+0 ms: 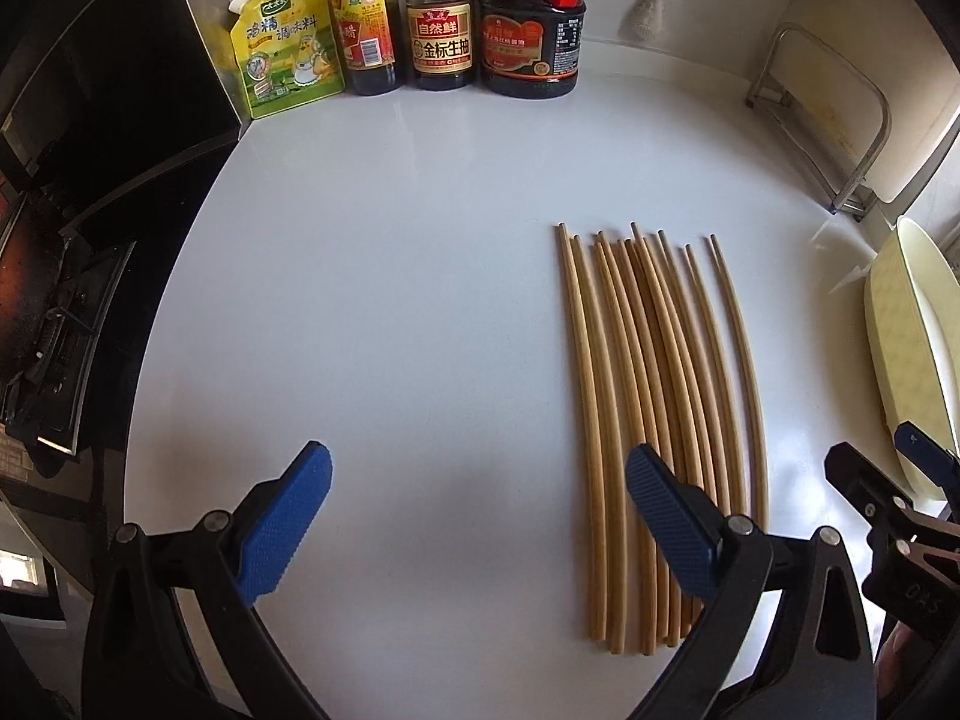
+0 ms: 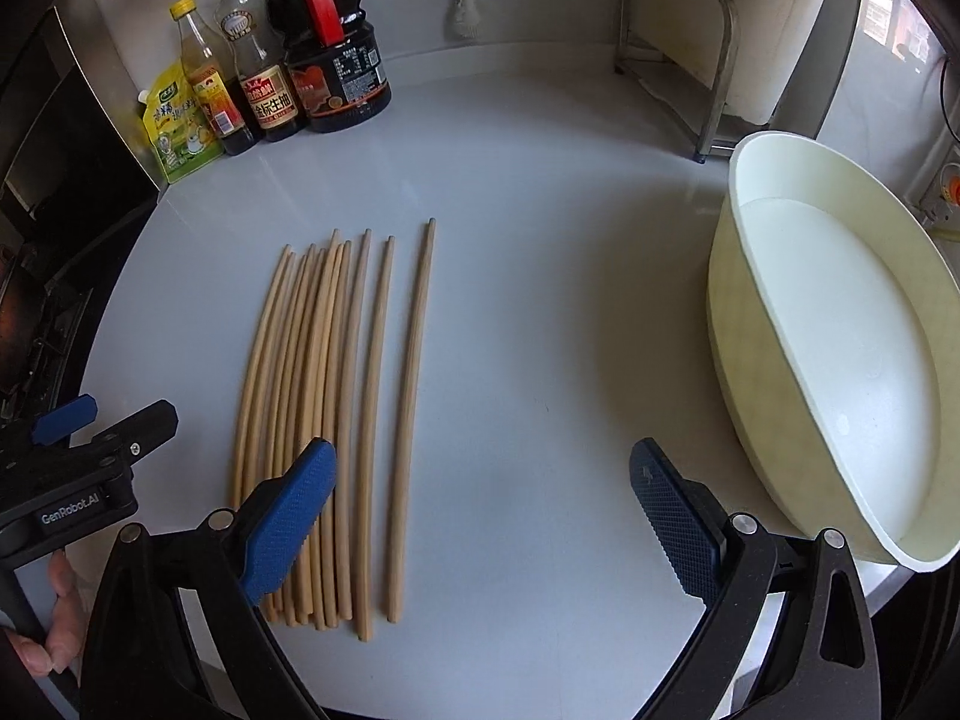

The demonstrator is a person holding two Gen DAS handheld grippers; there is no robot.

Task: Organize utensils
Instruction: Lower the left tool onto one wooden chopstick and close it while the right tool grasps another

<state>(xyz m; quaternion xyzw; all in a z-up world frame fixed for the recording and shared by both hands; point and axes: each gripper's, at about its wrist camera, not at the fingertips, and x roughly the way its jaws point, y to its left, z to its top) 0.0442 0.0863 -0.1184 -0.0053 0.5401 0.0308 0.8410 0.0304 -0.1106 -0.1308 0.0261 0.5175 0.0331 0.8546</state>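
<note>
Several wooden chopsticks (image 1: 648, 408) lie side by side on the white counter (image 1: 390, 300), tips pointing away; in the right wrist view the same chopsticks (image 2: 324, 414) lie left of centre, one (image 2: 411, 420) slightly apart on the right. My left gripper (image 1: 477, 516) is open above the counter, its right finger over the near ends of the bundle. My right gripper (image 2: 483, 516) is open too, its left finger over the bundle's near ends, nothing between its fingers. A cream round basin (image 2: 750, 312) stands at the right, with nothing visible inside.
Sauce bottles (image 1: 438, 24) and a yellow seasoning pouch (image 1: 285, 42) line the back wall. A metal rack (image 1: 822, 114) stands at the back right. A dark stove (image 1: 72, 276) borders the counter on the left. A hand (image 2: 51, 624) holds the left gripper.
</note>
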